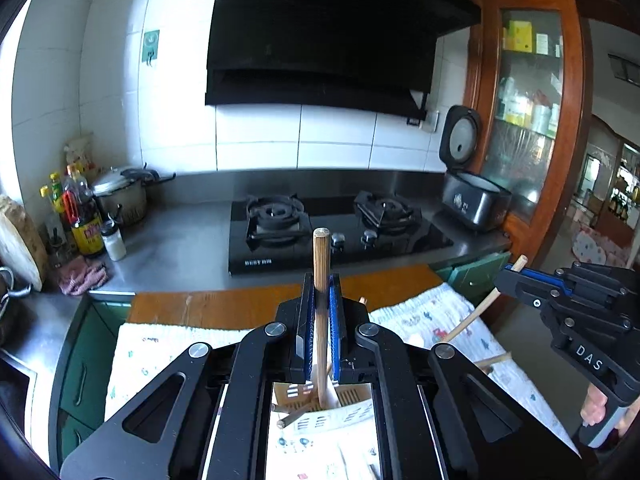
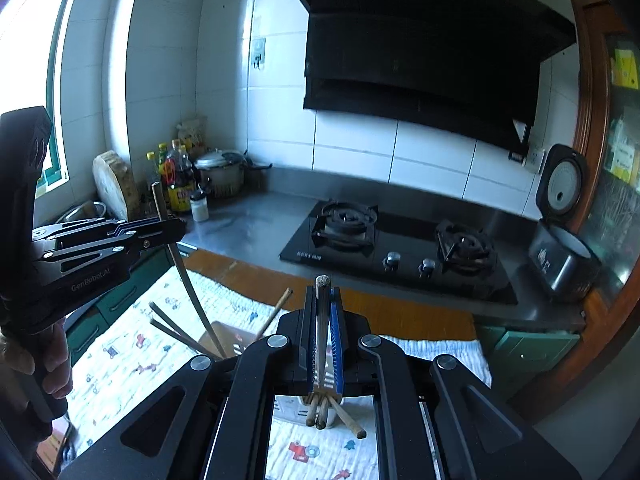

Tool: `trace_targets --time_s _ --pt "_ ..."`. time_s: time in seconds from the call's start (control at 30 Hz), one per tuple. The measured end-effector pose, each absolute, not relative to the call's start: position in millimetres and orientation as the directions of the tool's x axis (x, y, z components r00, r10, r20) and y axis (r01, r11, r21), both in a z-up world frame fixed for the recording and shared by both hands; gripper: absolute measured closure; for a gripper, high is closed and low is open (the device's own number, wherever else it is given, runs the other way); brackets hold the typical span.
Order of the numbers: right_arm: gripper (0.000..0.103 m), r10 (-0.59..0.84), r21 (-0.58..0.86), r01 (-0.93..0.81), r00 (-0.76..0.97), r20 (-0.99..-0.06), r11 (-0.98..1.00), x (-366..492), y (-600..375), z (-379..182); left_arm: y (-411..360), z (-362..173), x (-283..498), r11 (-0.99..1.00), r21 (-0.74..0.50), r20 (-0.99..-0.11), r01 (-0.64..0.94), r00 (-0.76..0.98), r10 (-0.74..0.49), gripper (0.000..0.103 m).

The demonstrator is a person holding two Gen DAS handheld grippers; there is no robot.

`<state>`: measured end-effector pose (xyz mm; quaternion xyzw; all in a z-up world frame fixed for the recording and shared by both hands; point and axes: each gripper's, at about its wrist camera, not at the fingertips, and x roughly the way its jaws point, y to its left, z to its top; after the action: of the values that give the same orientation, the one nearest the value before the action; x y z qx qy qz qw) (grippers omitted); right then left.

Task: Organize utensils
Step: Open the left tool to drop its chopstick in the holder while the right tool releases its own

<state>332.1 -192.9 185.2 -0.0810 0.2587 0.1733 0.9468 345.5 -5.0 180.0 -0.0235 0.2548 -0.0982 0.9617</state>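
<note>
Both grippers, left gripper (image 1: 321, 292) & right gripper (image 2: 323, 304), each pinch one chopstick (image 1: 321, 264) above the holder (image 2: 224, 340). Thin sticks could slip & miss it.

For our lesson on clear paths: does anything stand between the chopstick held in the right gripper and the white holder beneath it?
No foreign thing does. The right gripper aims its chopstick down at the white holder; only the chopsticks already standing in it crowd its mouth, one leaning out to the right.
</note>
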Motion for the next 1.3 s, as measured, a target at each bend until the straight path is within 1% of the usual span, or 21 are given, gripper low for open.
trace_targets --time_s 0.1,0.23,0.4,0.67,0.73,0.8,0.93,1.0,1.03,1.1,1.17,1.27,1.3 --pt "0.096 0.284 -0.057 -0.369 0.795 -0.536 0.927 335 -191 175 -3 167 351 0.979 -0.101 -0.501 0.174 0.842 -0.202 0.098" --pt "0.096 0.276 -0.059 -0.373 0.776 -0.568 0.926 341 -188 161 -2 148 358 0.980 -0.103 -0.549 0.168 0.813 -0.196 0.098" --pt "0.096 0.272 -0.053 -0.371 0.763 -0.586 0.927 343 -185 151 -1 133 363 0.980 -0.108 -0.586 0.166 0.786 -0.198 0.097" --pt "0.096 0.272 -0.049 -0.374 0.752 -0.600 0.926 343 -181 144 -4 127 362 0.981 -0.100 -0.605 0.166 0.773 -0.192 0.096" --pt "0.096 0.279 -0.042 -0.380 0.745 -0.606 0.924 343 -181 144 -4 127 361 0.981 -0.101 -0.607 0.168 0.770 -0.195 0.093" --pt "0.096 0.277 -0.046 -0.380 0.747 -0.604 0.924 342 -181 144 -3 129 359 0.981 -0.097 -0.602 0.166 0.776 -0.190 0.084" --pt "0.094 0.277 -0.046 -0.377 0.754 -0.595 0.925 339 -183 149 -3 136 351 0.979 -0.109 -0.590 0.172 0.782 -0.203 0.079" --pt "0.094 0.278 -0.046 -0.373 0.763 -0.583 0.927 335 -186 153 -3 142 344 0.979 -0.103 -0.577 0.177 0.791 -0.203 0.073" --pt "0.093 0.277 -0.049 -0.370 0.770 -0.575 0.928 331 -188 157 -3 145 338 0.980 -0.094 -0.570 0.173 0.798 -0.195 0.071" --pt "0.091 0.283 -0.046 -0.371 0.777 -0.563 0.928 322 -192 161 -2 150 329 0.980 -0.099 -0.560 0.175 0.804 -0.200 0.064" --pt "0.089 0.287 -0.048 -0.372 0.787 -0.547 0.927 307 -196 165 -1 154 318 0.980 -0.097 -0.547 0.175 0.813 -0.199 0.063" --pt "0.088 0.286 -0.058 -0.372 0.795 -0.535 0.926 282 -199 163 2 156 297 0.983 -0.088 -0.540 0.163 0.821 -0.185 0.055" --pt "0.087 0.286 -0.065 -0.376 0.796 -0.533 0.924 273 -199 161 3 156 290 0.984 -0.084 -0.537 0.160 0.824 -0.180 0.054"
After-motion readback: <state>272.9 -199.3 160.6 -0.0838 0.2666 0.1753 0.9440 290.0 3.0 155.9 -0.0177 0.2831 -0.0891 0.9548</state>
